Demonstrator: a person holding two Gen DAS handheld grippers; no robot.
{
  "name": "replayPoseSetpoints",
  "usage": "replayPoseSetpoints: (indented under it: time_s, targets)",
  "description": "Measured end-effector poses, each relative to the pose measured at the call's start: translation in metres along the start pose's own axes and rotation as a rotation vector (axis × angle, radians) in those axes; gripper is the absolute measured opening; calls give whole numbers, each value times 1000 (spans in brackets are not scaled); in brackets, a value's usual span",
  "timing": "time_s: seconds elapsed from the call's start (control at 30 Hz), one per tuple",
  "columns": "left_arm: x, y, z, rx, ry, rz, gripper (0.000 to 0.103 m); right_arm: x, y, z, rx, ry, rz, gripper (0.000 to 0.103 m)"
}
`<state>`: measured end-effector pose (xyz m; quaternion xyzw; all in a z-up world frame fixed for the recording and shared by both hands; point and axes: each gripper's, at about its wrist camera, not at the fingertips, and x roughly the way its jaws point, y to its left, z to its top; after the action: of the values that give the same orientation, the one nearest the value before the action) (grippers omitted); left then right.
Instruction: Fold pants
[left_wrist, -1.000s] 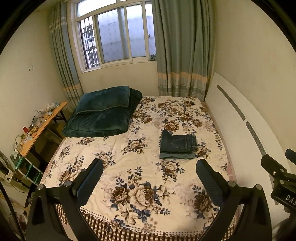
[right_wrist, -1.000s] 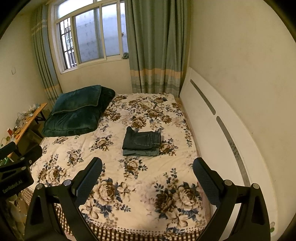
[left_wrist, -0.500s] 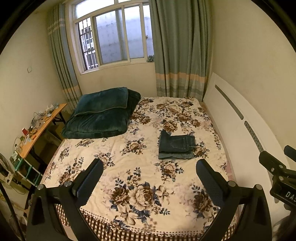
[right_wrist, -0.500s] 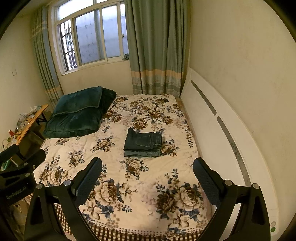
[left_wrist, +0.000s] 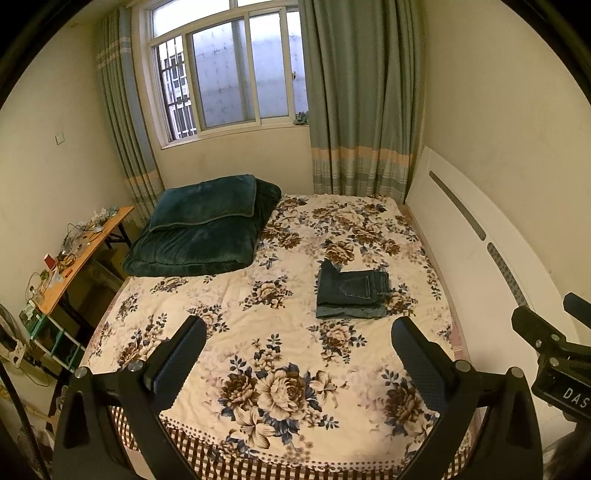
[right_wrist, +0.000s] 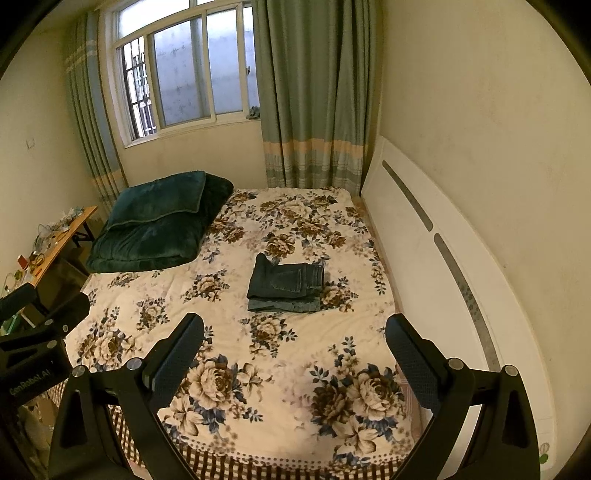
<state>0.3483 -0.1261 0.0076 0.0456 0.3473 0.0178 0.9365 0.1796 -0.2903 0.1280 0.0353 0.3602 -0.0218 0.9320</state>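
Observation:
A pair of dark blue jeans (left_wrist: 351, 291) lies folded into a compact rectangle on the floral bedspread (left_wrist: 258, 332), right of the bed's middle; it also shows in the right wrist view (right_wrist: 286, 286). My left gripper (left_wrist: 299, 343) is open and empty, held well back over the bed's near edge. My right gripper (right_wrist: 295, 341) is open and empty too, equally far from the jeans. The right gripper's body (left_wrist: 554, 354) shows at the right edge of the left wrist view, and the left gripper's body (right_wrist: 33, 339) at the left edge of the right wrist view.
A folded dark green quilt with a pillow (left_wrist: 207, 229) lies at the bed's far left. A white headboard (left_wrist: 472, 251) runs along the right wall. A cluttered wooden desk (left_wrist: 74, 254) stands left of the bed. A window and curtains (left_wrist: 354, 103) are behind.
Both grippers have drawn back and risen slightly, so the bed and jeans look a little farther and lower. The jeans have not moved.

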Motion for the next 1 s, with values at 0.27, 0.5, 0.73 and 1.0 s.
replayPoseSetpoints:
  time_s: [0.27,0.5,0.73,1.0]
  targets:
    - [-2,2,1,-1,-4,6,103,-1,2,0,1,-3,2,101]
    - [-5,5,7,-7,-23,26,103,-2,5,-1,1,-7,2,101]
    - [-7,11,9,-30,-26,31,103,-3,4,-3,4,-10,1,101]
    - [-9,13,7,-30,-29,31,103,-4,9,-2,2,-14,6,101]
